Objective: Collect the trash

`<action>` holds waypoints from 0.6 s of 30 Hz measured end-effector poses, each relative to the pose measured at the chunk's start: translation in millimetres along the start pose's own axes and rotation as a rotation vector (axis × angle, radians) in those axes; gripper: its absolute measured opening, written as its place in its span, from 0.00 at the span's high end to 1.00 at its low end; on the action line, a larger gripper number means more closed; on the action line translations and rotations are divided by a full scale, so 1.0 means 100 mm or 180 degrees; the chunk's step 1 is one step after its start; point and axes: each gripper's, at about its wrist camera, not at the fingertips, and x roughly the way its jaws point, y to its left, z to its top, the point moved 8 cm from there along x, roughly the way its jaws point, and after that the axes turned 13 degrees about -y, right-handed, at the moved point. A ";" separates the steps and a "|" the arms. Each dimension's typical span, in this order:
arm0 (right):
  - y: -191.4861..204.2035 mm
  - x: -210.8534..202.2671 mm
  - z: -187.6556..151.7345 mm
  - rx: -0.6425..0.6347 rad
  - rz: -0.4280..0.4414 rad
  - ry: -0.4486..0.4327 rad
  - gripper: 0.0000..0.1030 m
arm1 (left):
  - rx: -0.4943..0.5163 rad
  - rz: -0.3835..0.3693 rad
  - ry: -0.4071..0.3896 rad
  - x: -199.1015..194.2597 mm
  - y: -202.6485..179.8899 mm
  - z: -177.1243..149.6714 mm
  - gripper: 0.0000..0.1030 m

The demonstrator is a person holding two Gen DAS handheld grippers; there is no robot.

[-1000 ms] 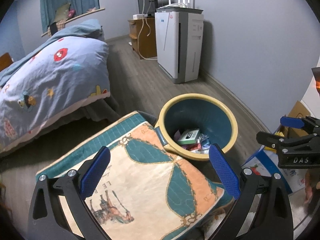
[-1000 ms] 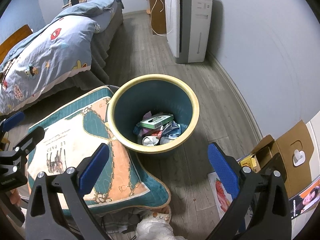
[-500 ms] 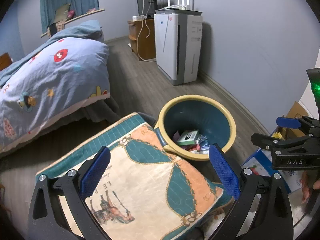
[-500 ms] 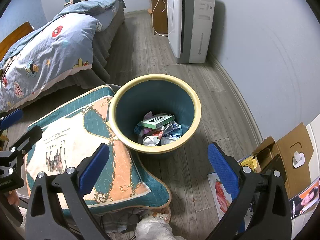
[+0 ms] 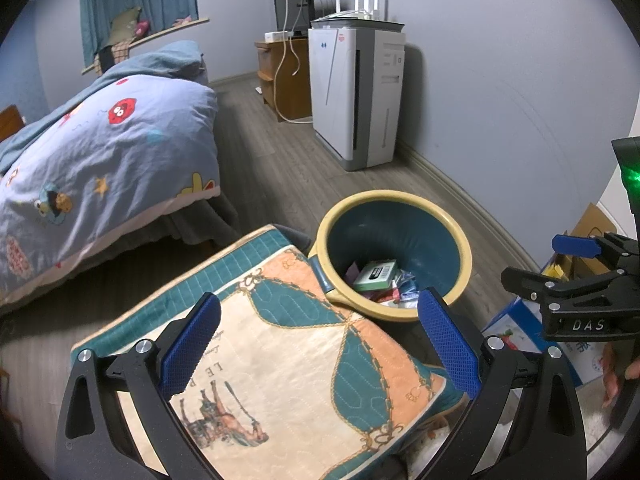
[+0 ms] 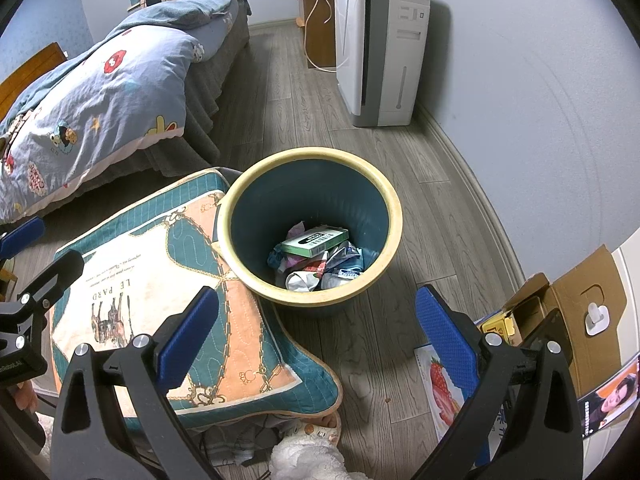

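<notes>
Landmark: round waste bin [image 6: 316,236], teal inside with a cream rim, standing on the grey plank floor [image 6: 424,216].

- Contents of bin: a green and white carton [image 6: 314,242] lying flat on top of crumpled wrappers [image 6: 320,272]; the fill is low, near the bottom.
- Against the bin's left side: a quilted cushion [image 6: 160,304] in teal, peach and cream, touching the rim.
- Beyond the bin, left: a bed with a blue cartoon-print duvet [image 6: 100,92].
- Beyond the bin, by the wall: a white air purifier [image 6: 380,48].
- Right of the bin, nearer the camera: an open cardboard box [image 6: 576,312] and printed leaflets [image 6: 440,380] flat on the floor.
- Left claw [image 5: 320,344]: jaws spread wide, holding nothing, hovering over the cushion with the bin just ahead.
- Right claw [image 6: 316,332]: jaws spread wide, holding nothing, hovering above the floor on the near side of the bin.

Step in hand, as judged: between pickups, with both claws free and scanning for the next piece. No loose litter is clearly identifiable; whether the leaflets count as trash cannot be told.

Next move, as judged: choose a piece, lower one claw over it, close on it, and carry it above the rim before release.
</notes>
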 end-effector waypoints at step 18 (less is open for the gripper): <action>0.00 0.00 0.00 0.0006 -0.0001 -0.0003 0.06 | 0.0002 -0.0010 0.0004 -0.01 -0.01 0.00 0.05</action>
